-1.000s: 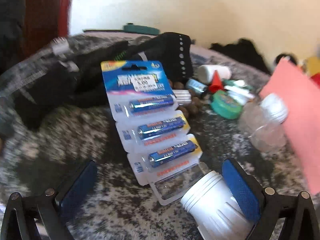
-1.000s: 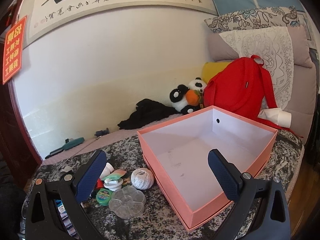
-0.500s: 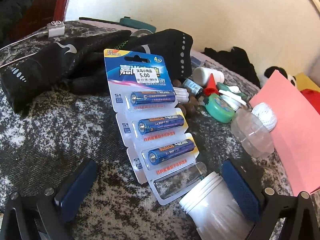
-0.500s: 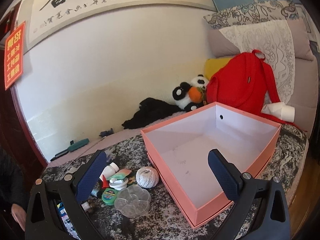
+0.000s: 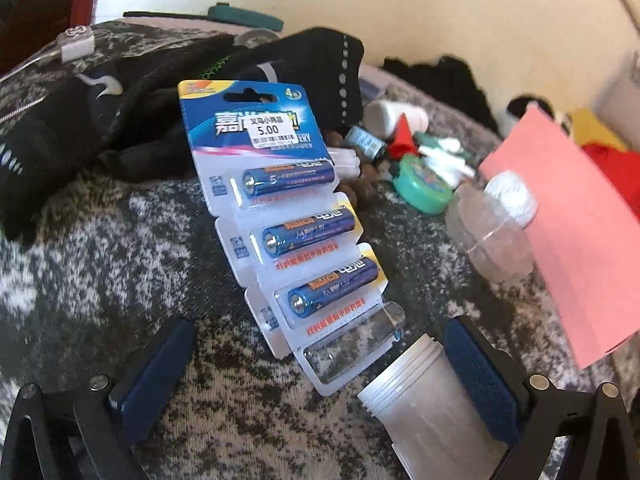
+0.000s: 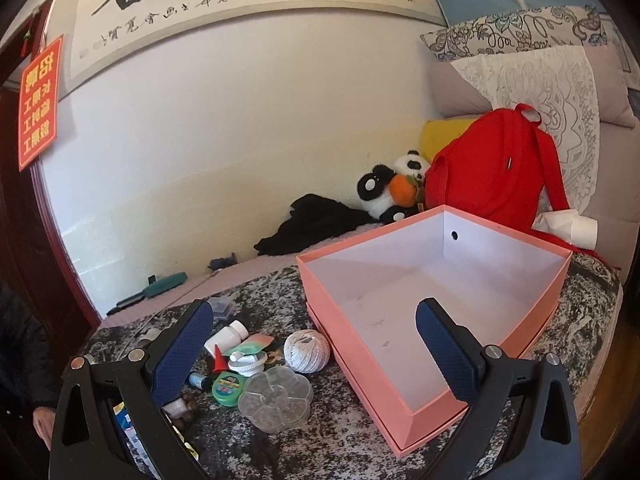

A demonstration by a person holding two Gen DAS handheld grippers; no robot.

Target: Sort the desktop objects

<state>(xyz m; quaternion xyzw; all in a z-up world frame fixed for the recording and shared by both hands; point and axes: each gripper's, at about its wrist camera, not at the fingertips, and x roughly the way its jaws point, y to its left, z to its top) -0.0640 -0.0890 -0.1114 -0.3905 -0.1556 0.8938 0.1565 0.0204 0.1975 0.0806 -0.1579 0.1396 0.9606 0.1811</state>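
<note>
I see my left gripper low over the grey mottled cloth of the table, with its two dark blue pads wide apart and nothing between them. Straight ahead of it lies the blue blister card of AA batteries, flat on the cloth, with three batteries in it and the nearest cell empty. I think it lies there loose because it is not yet sorted, and the gripper is lined up with its near end. Just inside the right pad lies a white plastic jar with a threaded neck, on its side; I cannot tell if the pad touches it. It may get in the way when the fingers come together on the card.

Farther ahead are black gloves beyond the card. To the right of the card is a small heap: a round green tape case, a clear plastic bead box and a ball of white string.

My right gripper hangs higher, its pads also wide apart and holding nothing. Under its right pad stands the open pink cardboard box, empty inside. I judge it is the place for the sorted things, so this hand waits over it. The small heap lies ahead of its left pad.
</note>
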